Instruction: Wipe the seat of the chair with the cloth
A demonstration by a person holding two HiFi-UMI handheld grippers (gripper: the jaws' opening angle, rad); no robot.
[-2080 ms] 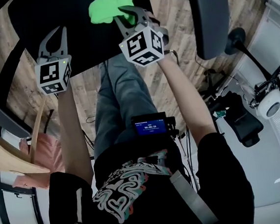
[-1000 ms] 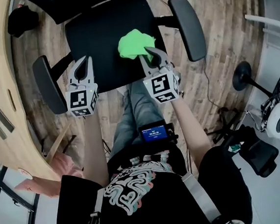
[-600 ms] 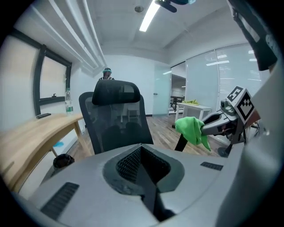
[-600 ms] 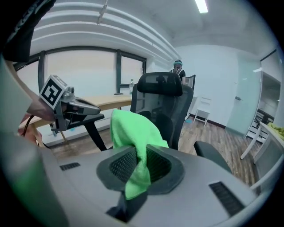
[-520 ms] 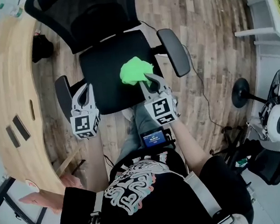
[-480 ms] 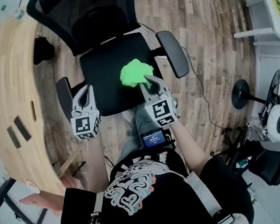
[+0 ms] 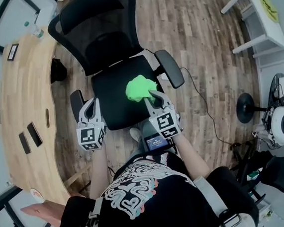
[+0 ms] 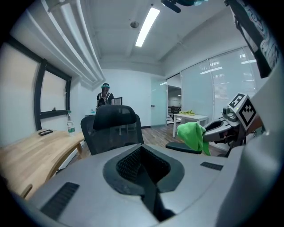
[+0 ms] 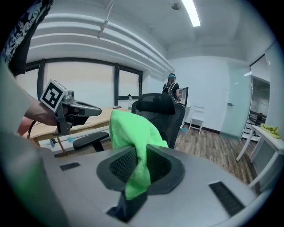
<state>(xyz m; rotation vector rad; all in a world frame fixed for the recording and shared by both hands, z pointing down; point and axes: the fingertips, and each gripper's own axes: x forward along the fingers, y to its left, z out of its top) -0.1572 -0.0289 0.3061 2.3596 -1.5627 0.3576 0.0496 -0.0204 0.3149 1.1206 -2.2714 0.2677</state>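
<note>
Green cloth [image 9: 133, 137], bunched: clamped in the right gripper [image 7: 152, 94], whose jaws are closed down on a fold of it with only the fabric's thickness between them. Most of the bulk stands up past the jaw tips; a short tail hangs back through the gap. Cloth sits over the right half of the seat [image 7: 112, 106] of the black chair [image 7: 105, 64]; contact between cloth and seat cannot be told. Left gripper [image 7: 92, 102]: jaws pressed together, nothing between them, tips at the seat's left edge near its front. Backrest [image 8: 113, 126], black mesh, upright: straight ahead of both pairs of jaws. Armrest [image 7: 77, 103], black, padded: just left of the left jaws. Second armrest [image 7: 169, 69]: ahead and right of the right jaws. Right gripper and cloth lie to the right of the left jaws, near but apart; the left gripper shows likewise to the left of the right jaws. Desk [image 7: 27, 111], pale wood, curved: left of the left jaws, beyond the armrest; a bottle [image 8: 69, 125] stands on it. Floor [image 7: 206, 54], wood plank: under the chair and away to the right of the right jaws. Person [image 8: 105, 95], standing: far ahead of the jaws, behind the backrest.
</note>
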